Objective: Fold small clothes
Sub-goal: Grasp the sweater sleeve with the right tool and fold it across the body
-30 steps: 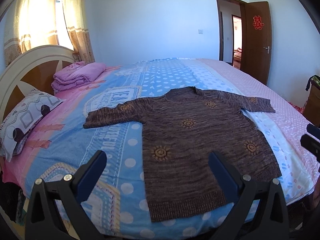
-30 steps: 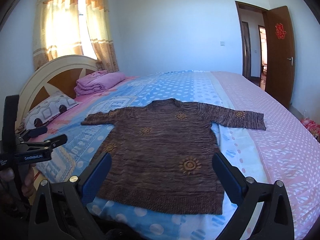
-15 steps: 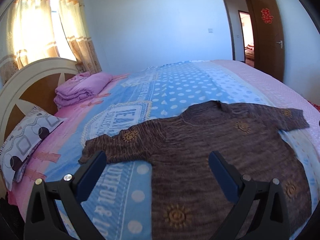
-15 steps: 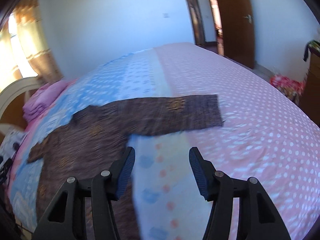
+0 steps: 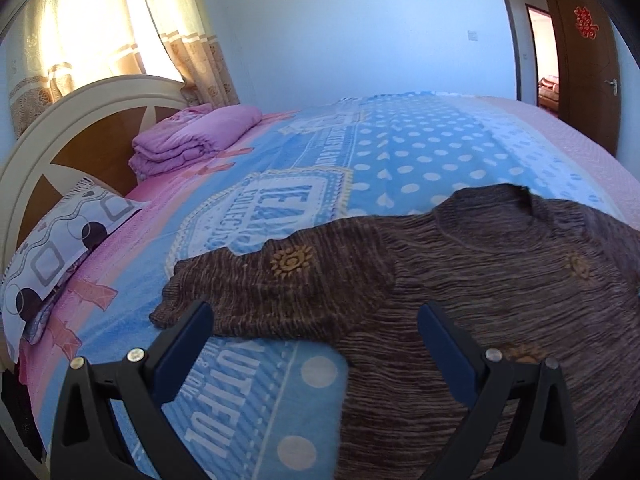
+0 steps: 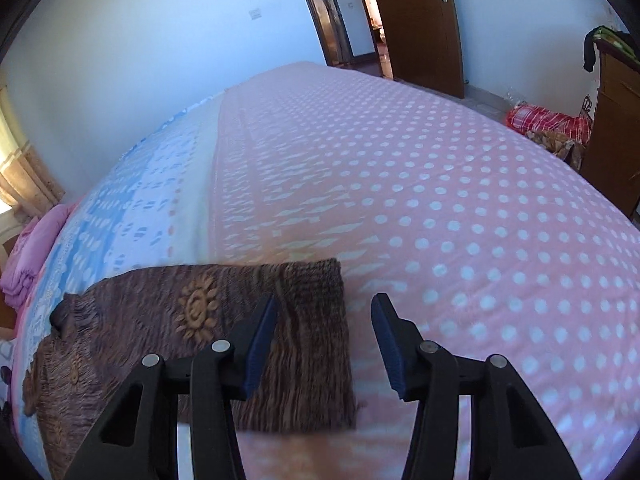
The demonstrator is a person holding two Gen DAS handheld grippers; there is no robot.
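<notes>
Status: folding not yet begun, as far as the two views show. The brown sweater [image 5: 460, 280] lies flat and face up on the bedspread [image 5: 400, 152], both sleeves spread outward, no crease or fold visible in the body.

Left gripper [image 5: 316, 344]: jaws wide apart, holding nothing. It hangs low over the left sleeve [image 5: 280, 288]; the cuff end sits at about 10 o'clock from the gripper's midpoint, near its left finger. Whether the finger touches the cloth cannot be told.

Right gripper [image 6: 324, 340]: jaws narrower than the left's but parted, holding nothing. The right sleeve's cuff [image 6: 312, 320] lies between the fingers, its edge running from 12 to 6 o'clock through the gap. The cuff's near corner looks blurred, so contact cannot be confirmed.

Judgement: both tools appear placed to take the sleeve ends; pinching, folding the sleeves in and folding the body all remain.

Condition of garment: knitted, mottled brown with streaky ribbing, orange sun motifs on sleeves and chest, round collar [image 5: 520, 204] at 1 o'clock in the left view. It looks soft and limp, lying smooth.

Surroundings: a folded pink blanket [image 5: 196, 136] and a patterned pillow [image 5: 60, 244] at the headboard end, well apart from the sweater.
</notes>
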